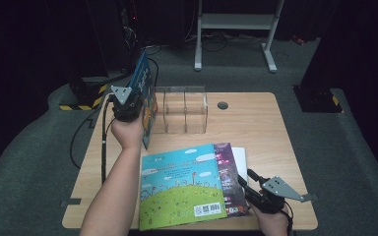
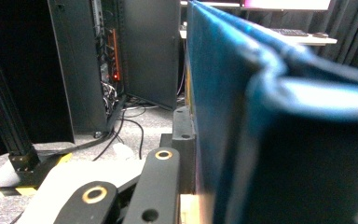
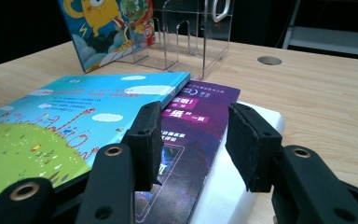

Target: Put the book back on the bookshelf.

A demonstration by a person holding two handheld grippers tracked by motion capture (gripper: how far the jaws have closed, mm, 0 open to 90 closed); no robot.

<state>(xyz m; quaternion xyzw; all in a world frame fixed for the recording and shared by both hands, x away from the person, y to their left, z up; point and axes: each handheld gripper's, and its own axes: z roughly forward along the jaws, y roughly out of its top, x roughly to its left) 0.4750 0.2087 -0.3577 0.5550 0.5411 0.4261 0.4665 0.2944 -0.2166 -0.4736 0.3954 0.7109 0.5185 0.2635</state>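
Four books are present: one blue picture book (image 1: pixel 145 93) held upright, and three stacked flat near the front edge of the surface (image 1: pixel 256 128). The stack consists of a sky-blue and green book (image 1: pixel 182 189) on top, a purple book (image 1: pixel 229 172) beneath it and a white book (image 1: pixel 241 157) at the bottom. One clear acrylic rack (image 1: pixel 184 110) with upright dividers stands near the far edge of the surface. The left hand-held gripper (image 1: pixel 128 105) is clamped on the blue picture book, and the left gripper view shows the blue cover (image 2: pixel 223 93) pinched against its black jaw. The book stands on edge just left of the rack, with its lower edge at the surface, its long axis running away from the person and its illustrated cover (image 3: pixel 107 28) facing the rack; that cover shows a yellow cartoon creature and a green one. The right hand-held gripper (image 3: pixel 193 140) rests low over the right side of the stack with its jaws apart and nothing pressed between them, above the purple book. The purple cover carries white Chinese characters too small to read reliably. The top book bears a barcode and a square code at its near corner.
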